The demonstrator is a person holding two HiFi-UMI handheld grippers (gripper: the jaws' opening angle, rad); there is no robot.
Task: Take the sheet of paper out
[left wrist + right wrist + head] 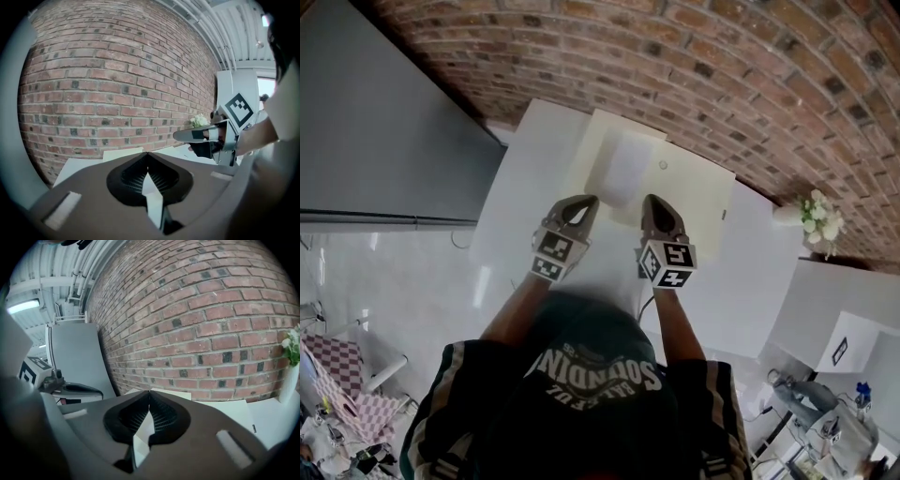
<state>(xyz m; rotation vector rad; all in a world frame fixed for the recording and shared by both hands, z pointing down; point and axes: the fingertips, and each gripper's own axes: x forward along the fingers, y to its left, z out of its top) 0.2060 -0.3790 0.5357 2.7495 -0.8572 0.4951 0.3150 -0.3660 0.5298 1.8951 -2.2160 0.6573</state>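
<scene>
head view is showing the person's cap and sleeves nearest. Just beyond them both hands are holding the tools over the white table (525,187). the left gripper (588,202) and the right gripper (649,200) are pointing side by side toward the table's far edge. both are hovering with their tips pressed together, and nothing is sitting between them. a little past those tips, roughly between them, the thin white sheet of paper (623,173) is lying flat on the open pale cream card folder (698,192), which is sitting near the table's far edge under the red brick wall (675,56). whether the sheet is tucked under a flap i cannot tell.

the sheet is looking very light, limp and easy to crease or tear. it is probably sliding freely on the smooth card, so i am judging its near edge or a near corner the best place to pinch, with the other tool steadying the folder.

the two gripper views are confirming the closed jaws close up, which the head view is only hinting at. they are showing just the folder's cream edge beyond the jaws and no clear sheet. only the head view is giving the sheet's place on the folder. it is also the plainest view of the small white vase of pale flowers (818,217) off toward the table's right corner.
</scene>
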